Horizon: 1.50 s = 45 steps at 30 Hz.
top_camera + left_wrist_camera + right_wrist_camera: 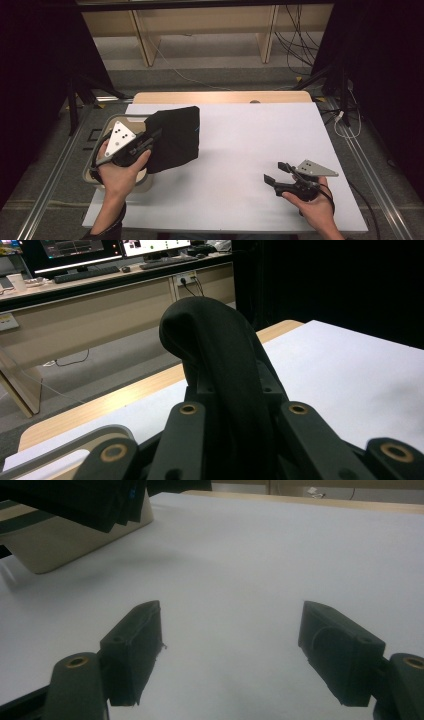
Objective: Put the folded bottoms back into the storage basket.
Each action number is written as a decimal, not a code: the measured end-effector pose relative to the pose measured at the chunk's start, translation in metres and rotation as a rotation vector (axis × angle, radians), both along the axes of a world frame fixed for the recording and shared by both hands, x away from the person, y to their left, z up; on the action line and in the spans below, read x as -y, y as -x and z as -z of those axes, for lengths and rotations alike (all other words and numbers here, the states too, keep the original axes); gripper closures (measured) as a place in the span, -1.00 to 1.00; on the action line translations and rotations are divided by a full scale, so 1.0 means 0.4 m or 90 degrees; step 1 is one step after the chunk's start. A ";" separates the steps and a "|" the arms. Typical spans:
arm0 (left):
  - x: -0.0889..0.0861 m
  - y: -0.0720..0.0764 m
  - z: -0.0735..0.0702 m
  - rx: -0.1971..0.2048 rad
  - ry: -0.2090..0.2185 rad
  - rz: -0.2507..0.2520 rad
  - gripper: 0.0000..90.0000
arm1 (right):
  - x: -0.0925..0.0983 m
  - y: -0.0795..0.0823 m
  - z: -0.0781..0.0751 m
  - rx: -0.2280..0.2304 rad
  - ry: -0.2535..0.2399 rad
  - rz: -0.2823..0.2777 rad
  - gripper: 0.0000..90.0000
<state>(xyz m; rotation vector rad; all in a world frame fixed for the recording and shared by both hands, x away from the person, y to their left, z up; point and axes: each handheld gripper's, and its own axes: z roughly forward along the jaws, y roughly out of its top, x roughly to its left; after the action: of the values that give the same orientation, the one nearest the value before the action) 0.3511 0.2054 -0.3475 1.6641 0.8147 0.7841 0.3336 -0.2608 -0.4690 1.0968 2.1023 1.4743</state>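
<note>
Left tool [152,136]: jaws drawn close together and clamped on a black cloth [175,137]. In the left gripper view the cloth [220,355] rises from between the jaws and arches over their tips in a thick fold. In the high view the cloth hangs from the tool as a broad dark panel, lifted above the left part of the surface [250,150]; its lower edge sits over the near right corner of a beige bin [100,131]. Whether the hem touches the bin's rim or the surface cannot be told. The left hand [117,175] grips the tool body over the bin, with the grey three-cornered plate on top.

Right tool [276,172]: jaws spread wide, nothing between them. In the right gripper view the two black jaws frame bare white surface [250,555], and the tool [230,650] hovers low over it. The right hand [312,205] holds it at the near right of the surface, well apart from the cloth.

Surroundings: the bin [60,545] stands at the left edge of the surface, the cloth [85,500] hanging just above it. The white surface has a wooden edge at the far side. Beyond lie grey floor, cables and desk legs.
</note>
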 end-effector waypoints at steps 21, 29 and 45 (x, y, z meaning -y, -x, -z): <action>-0.039 -0.007 -0.015 0.000 0.009 -0.016 0.75 | 0.001 -0.001 -0.001 0.000 0.004 0.002 -0.41; -0.053 -0.011 -0.018 -0.004 0.008 -0.020 0.75 | 0.001 -0.001 -0.001 0.000 0.000 0.005 -0.41; -0.080 -0.014 -0.017 -0.007 0.017 -0.039 0.75 | 0.002 -0.001 0.000 -0.002 0.004 0.005 -0.42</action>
<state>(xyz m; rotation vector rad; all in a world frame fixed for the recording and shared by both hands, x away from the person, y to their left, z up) 0.3568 0.2372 -0.3408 1.6270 0.8833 0.8031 0.3342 -0.2614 -0.4689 1.1039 2.1007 1.4634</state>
